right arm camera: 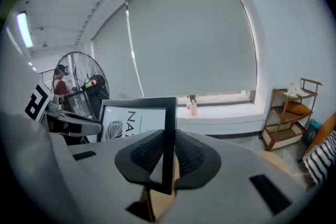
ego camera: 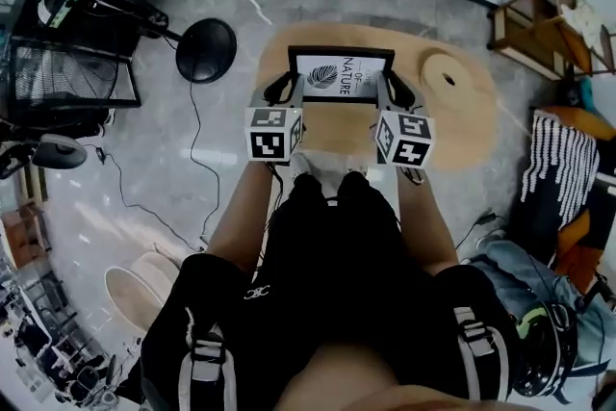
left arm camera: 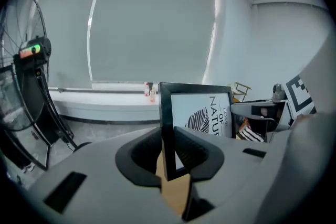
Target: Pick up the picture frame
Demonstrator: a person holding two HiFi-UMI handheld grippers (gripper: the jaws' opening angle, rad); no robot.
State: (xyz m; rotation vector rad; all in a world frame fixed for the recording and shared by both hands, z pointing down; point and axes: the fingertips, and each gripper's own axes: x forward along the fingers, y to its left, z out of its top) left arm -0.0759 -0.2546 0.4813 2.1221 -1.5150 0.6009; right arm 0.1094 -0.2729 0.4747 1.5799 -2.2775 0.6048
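A black picture frame (ego camera: 340, 74) with a white leaf print hangs lifted over the oval wooden table (ego camera: 462, 115), held from both sides. My left gripper (ego camera: 289, 91) is shut on the frame's left edge and my right gripper (ego camera: 390, 94) on its right edge. In the left gripper view the frame (left arm camera: 202, 113) stands upright, and the left gripper (left arm camera: 169, 152) has its dark pads pressed on the black border. In the right gripper view the frame (right arm camera: 134, 120) shows its print to the left, its border clamped in the right gripper (right arm camera: 168, 157).
A large floor fan (ego camera: 67, 63) stands at the left, with a round black base (ego camera: 206, 50) and cables on the floor beside it. At the right are a wooden shelf (ego camera: 544, 29) and a striped cloth (ego camera: 558, 168). The person's legs are below the grippers.
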